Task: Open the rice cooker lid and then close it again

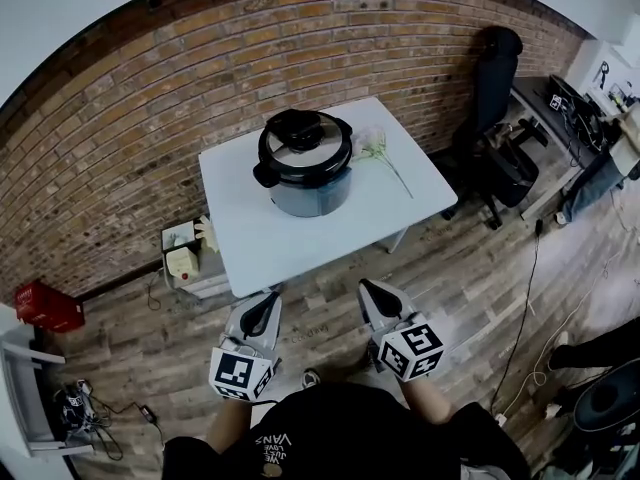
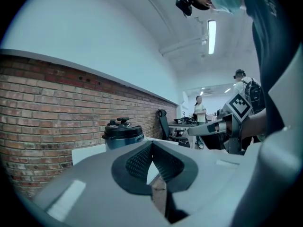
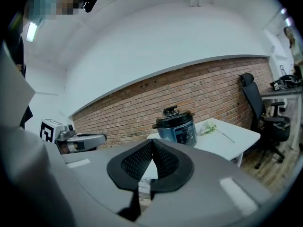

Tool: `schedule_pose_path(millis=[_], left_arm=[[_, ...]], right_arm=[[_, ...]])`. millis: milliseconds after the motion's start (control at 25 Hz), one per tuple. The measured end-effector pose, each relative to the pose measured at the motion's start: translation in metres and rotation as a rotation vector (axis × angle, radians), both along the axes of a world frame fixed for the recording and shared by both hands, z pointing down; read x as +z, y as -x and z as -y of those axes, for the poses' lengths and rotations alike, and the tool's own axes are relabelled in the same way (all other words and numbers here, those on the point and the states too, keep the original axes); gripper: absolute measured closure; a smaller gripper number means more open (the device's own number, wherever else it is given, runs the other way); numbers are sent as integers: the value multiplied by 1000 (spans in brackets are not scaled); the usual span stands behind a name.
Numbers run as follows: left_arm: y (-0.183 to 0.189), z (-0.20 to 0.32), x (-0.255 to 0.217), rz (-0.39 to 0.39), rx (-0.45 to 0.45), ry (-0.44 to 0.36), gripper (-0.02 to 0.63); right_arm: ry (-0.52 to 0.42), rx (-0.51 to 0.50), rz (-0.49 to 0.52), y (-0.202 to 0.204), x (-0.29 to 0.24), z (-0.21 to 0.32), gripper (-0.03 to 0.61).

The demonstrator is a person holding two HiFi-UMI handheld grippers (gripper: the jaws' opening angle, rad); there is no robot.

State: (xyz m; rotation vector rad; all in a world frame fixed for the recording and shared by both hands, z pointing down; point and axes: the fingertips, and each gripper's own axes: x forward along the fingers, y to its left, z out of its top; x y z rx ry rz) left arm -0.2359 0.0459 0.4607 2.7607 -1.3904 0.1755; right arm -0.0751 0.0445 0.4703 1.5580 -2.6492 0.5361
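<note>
My left tool [image 1: 266,300] and right tool [image 1: 370,290] are squeezed shut, holding nothing. The rice cooker [image 1: 303,163] sits far ahead on the counter [image 1: 300,243], midway between both.

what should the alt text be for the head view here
A closed rice cooker sits on a white table against a brick wall, a flower stem lying beside it. Seen from above, a person holds the left gripper and right gripper, both shut and empty, in front of the table.
</note>
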Motion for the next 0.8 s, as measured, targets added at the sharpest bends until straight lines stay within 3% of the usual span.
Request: schedule_pose_path(millis=[400,800], left_arm=[[14,-22,4,15,26,3,612],[19,-26,2,6,-3,-3,612]], right_arm=[[41,13,-50,15,14,-21,574],[45,-7,-71,13,12,-26,574]])
